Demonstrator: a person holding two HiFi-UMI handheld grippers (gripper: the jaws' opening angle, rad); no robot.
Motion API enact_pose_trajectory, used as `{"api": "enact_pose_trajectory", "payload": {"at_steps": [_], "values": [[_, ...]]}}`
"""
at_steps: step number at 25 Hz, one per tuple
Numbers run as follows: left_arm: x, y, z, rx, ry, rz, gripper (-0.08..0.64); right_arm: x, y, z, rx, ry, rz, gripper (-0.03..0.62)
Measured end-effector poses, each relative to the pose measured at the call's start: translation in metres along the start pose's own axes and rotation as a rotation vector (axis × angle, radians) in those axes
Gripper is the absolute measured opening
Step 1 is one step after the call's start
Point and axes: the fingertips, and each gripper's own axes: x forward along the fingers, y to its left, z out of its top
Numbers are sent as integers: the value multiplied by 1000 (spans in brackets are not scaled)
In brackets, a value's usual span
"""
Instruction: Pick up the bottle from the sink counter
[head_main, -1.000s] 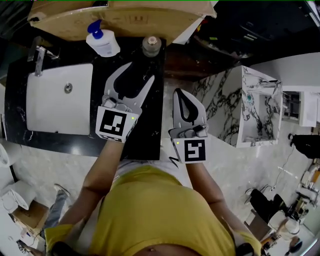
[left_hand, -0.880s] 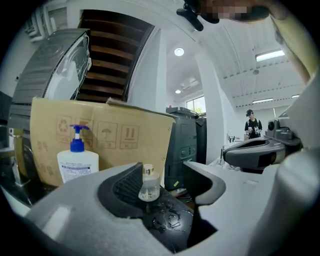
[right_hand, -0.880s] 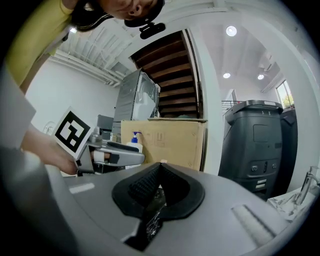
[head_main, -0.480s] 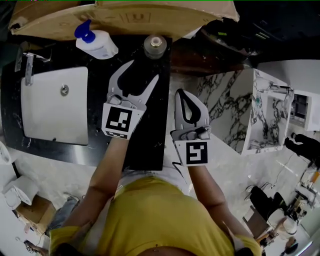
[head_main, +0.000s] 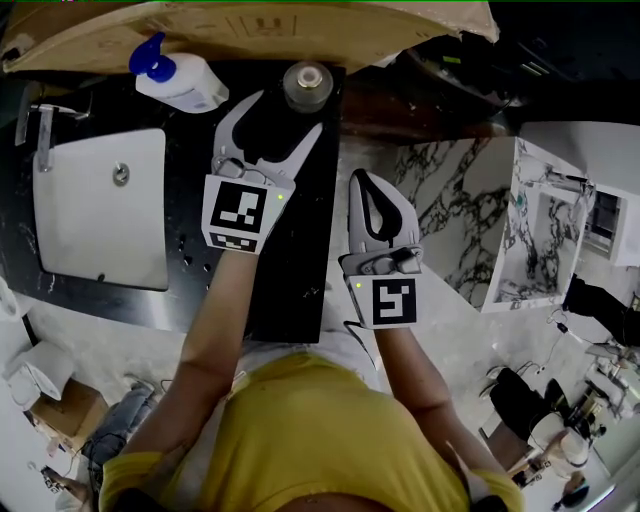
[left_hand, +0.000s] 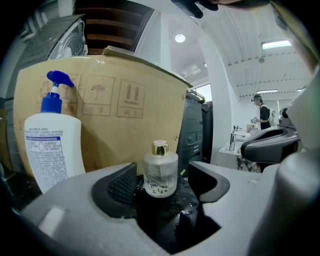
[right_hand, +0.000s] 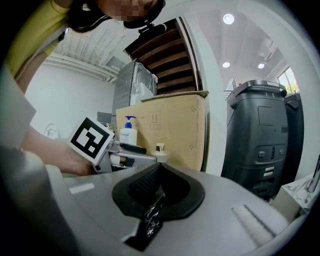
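A small round frosted glass bottle (head_main: 305, 85) with a gold cap stands at the back of the black sink counter (head_main: 190, 270). My left gripper (head_main: 287, 112) is right in front of it, jaws opening and touching nothing. In the left gripper view the bottle (left_hand: 160, 170) stands upright in line with the gap of the left gripper (left_hand: 163, 176), just past the fingertips (left_hand: 125, 182). My right gripper (head_main: 366, 183) hangs off the counter's right edge with nothing in it; its jaws meet in the right gripper view (right_hand: 155, 172), where the bottle (right_hand: 160, 149) shows far off.
A white pump dispenser (head_main: 172, 80) with a blue head stands left of the bottle. A cardboard box (head_main: 250, 30) backs the counter. The white sink basin (head_main: 100, 205) and faucet (head_main: 45, 120) lie at left. A marbled cabinet (head_main: 470, 220) stands at right.
My left gripper has moved forward toward the bottle and its jaws have spread wider. The right gripper has barely moved.
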Motion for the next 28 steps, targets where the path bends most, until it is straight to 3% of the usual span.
{"api": "enact_pose_trajectory", "payload": {"at_steps": [6,10,21,28], "values": [[16,2,-1,27,21,-10,342,1,-7,-13,4,49,-1,0],[26,4,0,36,37,-19,354,7,-6,-4,23,1,6,0],[55,1,3,75,82,-87,356,5,-12,-8,38,12,-15,0],[62,-1,0,28,105,-127,339,-2,-17,-7,45,10,-39,0]]}}
